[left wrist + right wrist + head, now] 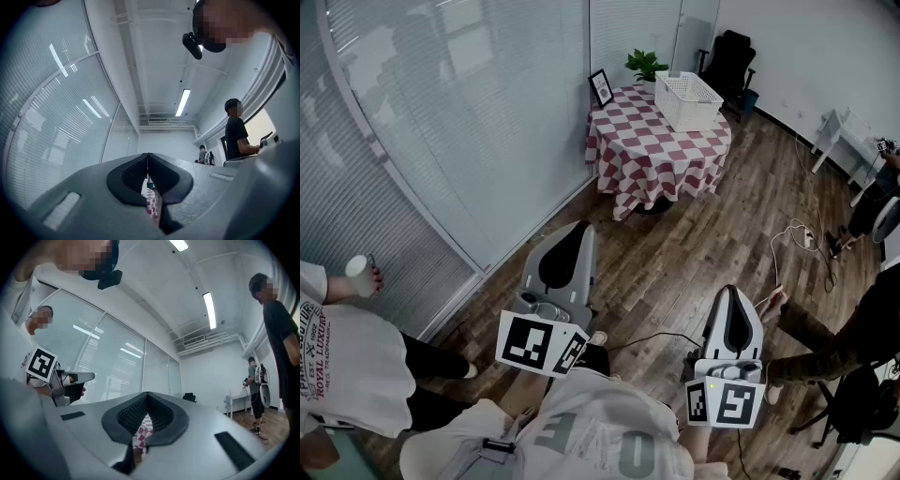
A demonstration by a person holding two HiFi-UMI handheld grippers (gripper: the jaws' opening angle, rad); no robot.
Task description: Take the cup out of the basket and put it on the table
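Both tools are empty and closed. In the left gripper view the left gripper (148, 155) has its dark pads pressed together to a thin seam with nothing caught in it. The right gripper view shows the right gripper (147, 394) the same way, tips meeting and holding nothing.

What matters for us is where the basket (698, 112) lies. In the head view it sits in the upper centre-right of the frame, on the far right part of the table (649, 141), well apart from both tools, with a stretch of wooden floor (675, 253) between. Our grippers are in the lower half of the frame, the left one lower centre and the right one lower right, both pointing up-frame towards the table. A sliver of the checked cloth (151, 206) shows under each closed pair of pads, so both are roughly aimed at it.

The basket's long side runs from upper left to lower right in the frame. We cannot see into it from here, so the cup inside is hidden.

The right gripper stands more directly below the basket, while the left tip reaches further up-frame. We judge neither clearly nearer. We must first close the distance, and then the jaws must open before reaching over the rim.
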